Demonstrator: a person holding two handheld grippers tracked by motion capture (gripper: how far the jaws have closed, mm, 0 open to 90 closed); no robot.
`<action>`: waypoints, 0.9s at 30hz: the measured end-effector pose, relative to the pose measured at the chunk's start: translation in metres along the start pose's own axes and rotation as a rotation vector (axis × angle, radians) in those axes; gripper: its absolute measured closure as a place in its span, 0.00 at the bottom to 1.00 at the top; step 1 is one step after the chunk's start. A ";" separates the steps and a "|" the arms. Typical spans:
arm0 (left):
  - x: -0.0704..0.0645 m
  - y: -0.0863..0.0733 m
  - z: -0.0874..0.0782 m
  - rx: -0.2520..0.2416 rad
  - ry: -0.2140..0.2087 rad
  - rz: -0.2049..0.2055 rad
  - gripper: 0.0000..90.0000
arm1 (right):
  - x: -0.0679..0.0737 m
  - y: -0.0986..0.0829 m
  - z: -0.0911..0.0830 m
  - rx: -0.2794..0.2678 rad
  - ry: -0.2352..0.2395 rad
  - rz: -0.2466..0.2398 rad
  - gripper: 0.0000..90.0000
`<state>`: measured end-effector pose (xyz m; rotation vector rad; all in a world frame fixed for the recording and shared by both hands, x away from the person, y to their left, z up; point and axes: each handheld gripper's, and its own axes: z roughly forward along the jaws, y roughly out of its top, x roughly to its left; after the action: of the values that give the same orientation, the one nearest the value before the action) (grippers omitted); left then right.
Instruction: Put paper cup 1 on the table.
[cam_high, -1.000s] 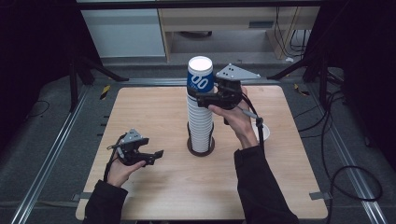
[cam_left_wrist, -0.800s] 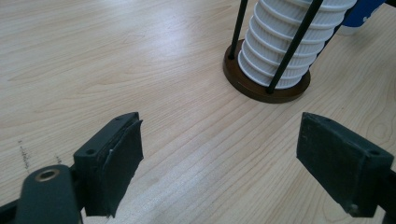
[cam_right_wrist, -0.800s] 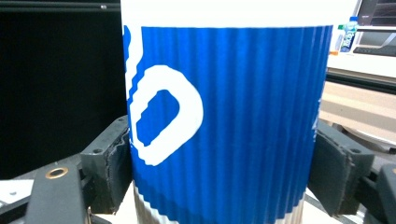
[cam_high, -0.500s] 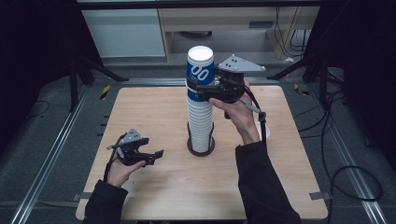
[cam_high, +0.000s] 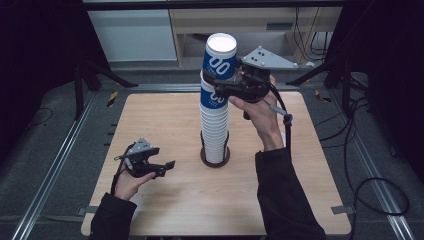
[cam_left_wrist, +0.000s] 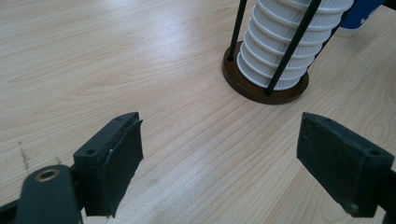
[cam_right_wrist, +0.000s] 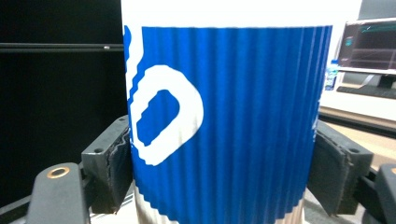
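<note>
Since a second ago, seen from the high view, my right gripper (cam_high: 223, 89) has lifted the top blue cup (cam_high: 219, 61) higher and tipped it slightly off the cup stack (cam_high: 214, 127), which stands in its round holder (cam_high: 215, 156) mid-table, my right forearm reaching up and forward while my left gripper (cam_high: 161, 167) rests low near the table's left front. From the left gripper view, its jaws stand wide apart over bare wood, the holder (cam_left_wrist: 265, 88) ahead. From the right gripper view, the jaws pinch the ribbed blue cup (cam_right_wrist: 224, 121) on both sides; whether it has fully cleared the cup beneath I cannot quite tell, so I should pull straight up, gently, without crushing it.
</note>
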<state>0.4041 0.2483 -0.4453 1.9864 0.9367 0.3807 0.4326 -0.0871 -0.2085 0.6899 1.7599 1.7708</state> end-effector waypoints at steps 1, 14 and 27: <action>0.000 0.000 0.000 -0.001 0.000 -0.001 0.15 | -0.001 0.001 -0.002 0.000 -0.002 -0.004 0.22; -0.003 0.000 0.001 0.007 -0.005 0.012 0.16 | -0.018 -0.012 -0.050 0.022 -0.061 -0.013 0.22; -0.007 0.002 0.002 0.010 -0.011 0.025 0.17 | -0.028 -0.056 -0.079 0.107 -0.086 0.002 0.22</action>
<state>0.4014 0.2412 -0.4444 2.0088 0.9088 0.3796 0.3994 -0.1640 -0.2654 0.8005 1.8066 1.6328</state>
